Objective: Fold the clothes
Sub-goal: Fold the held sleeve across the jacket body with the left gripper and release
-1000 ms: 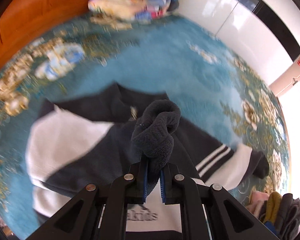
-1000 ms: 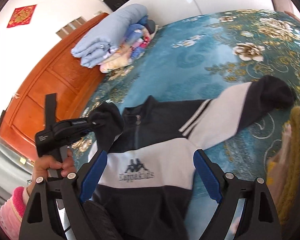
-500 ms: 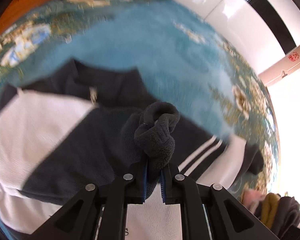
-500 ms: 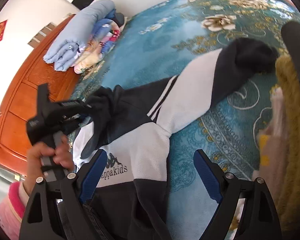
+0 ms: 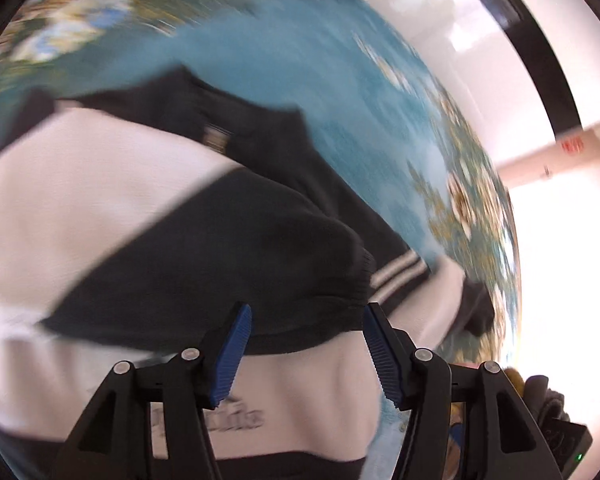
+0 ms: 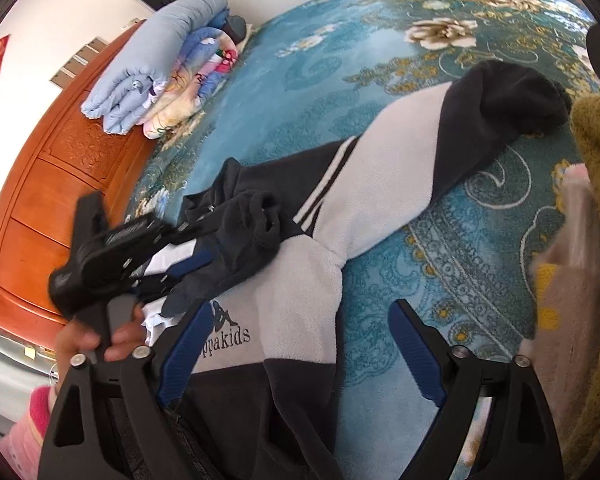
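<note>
A black and white fleece jacket [image 6: 300,292] with a chest logo lies on the teal floral bedspread [image 6: 380,92]. One sleeve [image 5: 204,260] is folded across its chest, its dark cuff [image 6: 256,216] resting near the collar. The other sleeve [image 6: 420,160] stretches out to the right, ending in a dark cuff. My left gripper [image 5: 306,344] is open just above the folded sleeve and holds nothing; it also shows in the right wrist view [image 6: 172,256]. My right gripper [image 6: 300,352] is open and empty above the jacket's lower front.
Folded quilts [image 6: 160,80] lie at the head of the bed by the wooden headboard [image 6: 52,184]. A pile of yellow and pink clothes [image 6: 580,240] sits at the right edge, also low right in the left wrist view [image 5: 540,392].
My left gripper carried the sleeve cuff across the jacket's chest, then opened and let it go. My right gripper stayed open and shifted a little over the jacket.
</note>
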